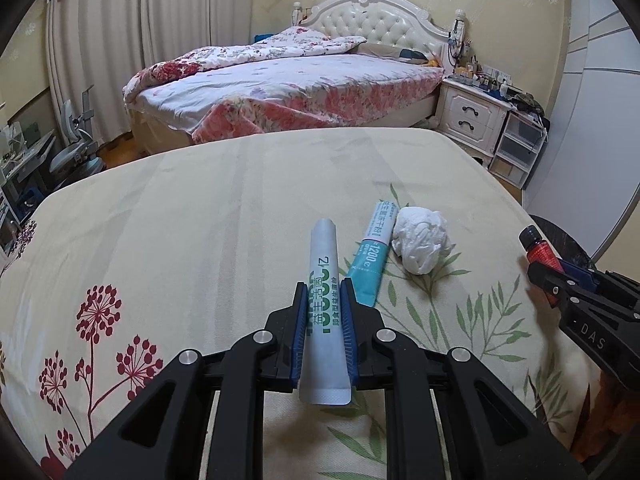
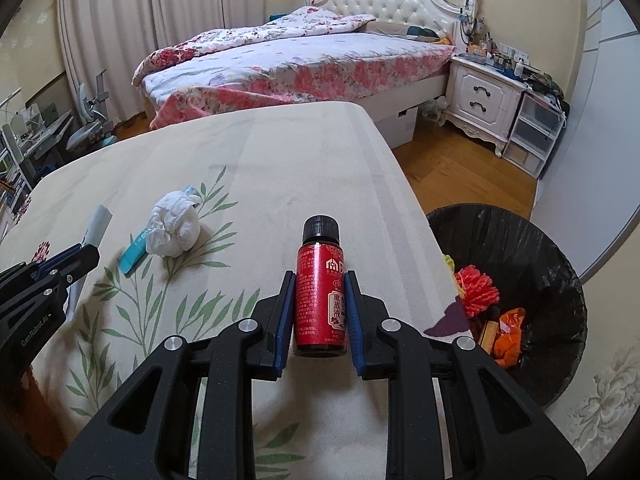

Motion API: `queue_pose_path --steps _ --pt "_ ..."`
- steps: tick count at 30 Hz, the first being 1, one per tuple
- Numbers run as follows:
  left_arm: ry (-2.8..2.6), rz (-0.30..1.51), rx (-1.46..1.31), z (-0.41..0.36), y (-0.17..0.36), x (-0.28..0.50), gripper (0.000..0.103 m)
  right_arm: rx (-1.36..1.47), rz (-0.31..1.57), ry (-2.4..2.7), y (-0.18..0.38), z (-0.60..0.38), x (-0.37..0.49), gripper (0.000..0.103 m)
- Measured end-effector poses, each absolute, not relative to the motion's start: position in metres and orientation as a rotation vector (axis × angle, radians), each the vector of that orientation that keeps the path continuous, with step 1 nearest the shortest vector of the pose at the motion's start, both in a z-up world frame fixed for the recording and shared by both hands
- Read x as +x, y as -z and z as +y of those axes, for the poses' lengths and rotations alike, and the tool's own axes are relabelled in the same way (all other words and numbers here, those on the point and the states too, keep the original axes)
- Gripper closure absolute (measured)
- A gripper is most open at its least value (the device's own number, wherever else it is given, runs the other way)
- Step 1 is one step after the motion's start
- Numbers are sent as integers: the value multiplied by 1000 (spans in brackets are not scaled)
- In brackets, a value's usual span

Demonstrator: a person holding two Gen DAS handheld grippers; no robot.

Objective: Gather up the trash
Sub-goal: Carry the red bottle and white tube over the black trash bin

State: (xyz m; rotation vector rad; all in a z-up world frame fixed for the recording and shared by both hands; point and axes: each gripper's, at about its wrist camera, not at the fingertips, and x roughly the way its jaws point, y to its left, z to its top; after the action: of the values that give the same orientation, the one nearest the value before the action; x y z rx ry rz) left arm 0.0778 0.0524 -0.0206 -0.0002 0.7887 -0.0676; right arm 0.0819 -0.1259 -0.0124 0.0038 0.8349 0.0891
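The left gripper [image 1: 323, 300] has its jaws pinching a white sachet [image 1: 324, 280] with green print, held lengthwise above the table [image 1: 200, 208], which is covered in a cream cloth printed with leaves and red flowers. The right gripper [image 2: 318, 292] has its jaws pinching a small red bottle [image 2: 320, 296] with a black cap, held above the table's right edge. On the cloth between the two lie a teal sachet [image 1: 370, 256] and, touching it, a crumpled white tissue [image 1: 420, 242]. A black-lined trash bin [image 2: 520, 240] stands on the floor just beside the table, with orange and red scraps already inside
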Motion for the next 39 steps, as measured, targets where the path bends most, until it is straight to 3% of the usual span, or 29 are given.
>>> queue_pose_path --steps 17,39 --pt "212 663 15 -15 -7 86 86 47 708 92 -18 -200 64 80" --pt "438 644 132 -147 10 131 86 153 671 329 4 -281 83 80"
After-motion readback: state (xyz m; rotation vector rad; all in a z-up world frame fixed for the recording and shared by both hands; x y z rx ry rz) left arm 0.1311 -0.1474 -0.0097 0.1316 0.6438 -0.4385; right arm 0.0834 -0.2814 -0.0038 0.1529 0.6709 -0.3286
